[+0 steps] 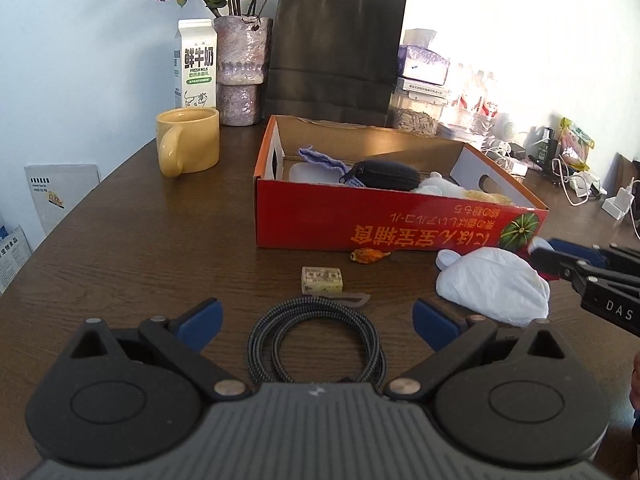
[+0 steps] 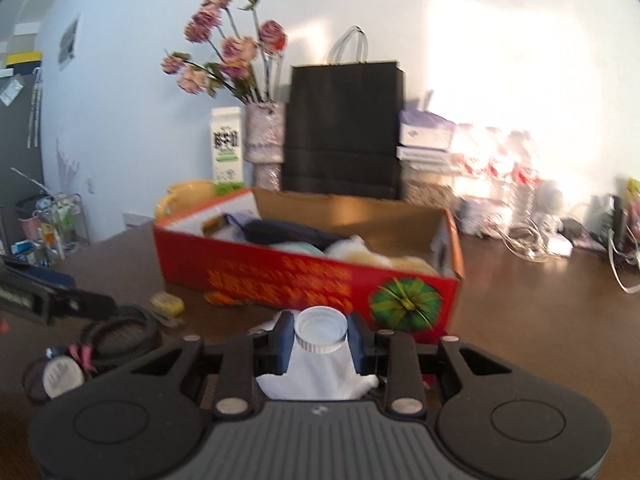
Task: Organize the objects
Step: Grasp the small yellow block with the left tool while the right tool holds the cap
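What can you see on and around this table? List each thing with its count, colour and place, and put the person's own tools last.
cardboard box: one, red, table centre.
zip case: one, black, inside box.
mug: one, yellow, left of box.
milk carton: one, white, behind mug.
vase: one, purplish, holds dried roses.
paper bag: one, black, behind box.
coiled cable: one, black-grey, table front.
small packet: one, cream, before box.
white pouch: one, with cap, in right gripper.
left gripper: open, over cable.
right gripper: shut on pouch.
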{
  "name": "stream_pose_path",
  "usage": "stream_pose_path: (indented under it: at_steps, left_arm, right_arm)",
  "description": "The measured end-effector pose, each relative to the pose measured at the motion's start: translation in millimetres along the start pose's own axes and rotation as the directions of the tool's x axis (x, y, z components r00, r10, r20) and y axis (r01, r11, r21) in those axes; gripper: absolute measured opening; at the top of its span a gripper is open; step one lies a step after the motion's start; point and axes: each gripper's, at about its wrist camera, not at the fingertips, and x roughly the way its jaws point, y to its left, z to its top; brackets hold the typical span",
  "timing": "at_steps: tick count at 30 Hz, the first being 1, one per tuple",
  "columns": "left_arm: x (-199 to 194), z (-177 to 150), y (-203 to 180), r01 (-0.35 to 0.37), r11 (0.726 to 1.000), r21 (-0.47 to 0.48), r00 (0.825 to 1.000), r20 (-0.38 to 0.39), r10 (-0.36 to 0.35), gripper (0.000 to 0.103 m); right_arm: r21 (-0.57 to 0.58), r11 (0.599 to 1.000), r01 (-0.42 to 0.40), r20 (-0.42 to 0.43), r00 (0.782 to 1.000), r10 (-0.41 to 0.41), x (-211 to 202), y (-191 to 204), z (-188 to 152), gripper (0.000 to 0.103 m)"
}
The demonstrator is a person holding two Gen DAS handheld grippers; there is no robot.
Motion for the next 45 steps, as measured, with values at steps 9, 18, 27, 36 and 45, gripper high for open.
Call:
stream_pose_path:
  at_steps: [9, 18, 27, 36, 45]
  left_arm:
    - [24.1, 14.4, -2.8, -0.017, 1.000, 0.010, 1.000, -0.023, 0.017, 0.099]
    - [65.2, 30.0, -6.3, -0.033, 0.999, 0.035, 0.993, -0.109, 0.037, 0.077]
    - [91.8, 33.1, -14.6, -0.073, 0.995, 0.069, 0.981, -0.175, 0.085, 0.042]
    - [68.3, 38.2, -17.0, -0.030, 0.999, 0.033, 0.994, -0.102, 0.033, 0.031]
    - [19.7, 43.0, -13.1, 0.018, 1.000, -0.024, 0.999, 0.040, -0.017, 0.031]
  right_arm:
    - [-0.029, 0.999, -0.027, 0.043, 0.999, 0.028, 26.1, 26.5, 15.3, 0.027]
    - [-0.030, 0.999, -0.018, 0.050, 0.999, 0.020, 30.4, 23.3, 4.9, 0.027]
    - [-0.035, 0.999, -0.038, 0.051, 0.998, 0.039, 30.5, 23.3, 1.6, 0.027]
    - [-0.030, 0.998, -0.047, 0.054, 0.997, 0.049, 30.2, 23.5, 0.6, 0.027]
    - [-0.038, 0.999, -0.027, 0.051, 0.998, 0.029, 31.3, 25.6, 0.1, 0.027]
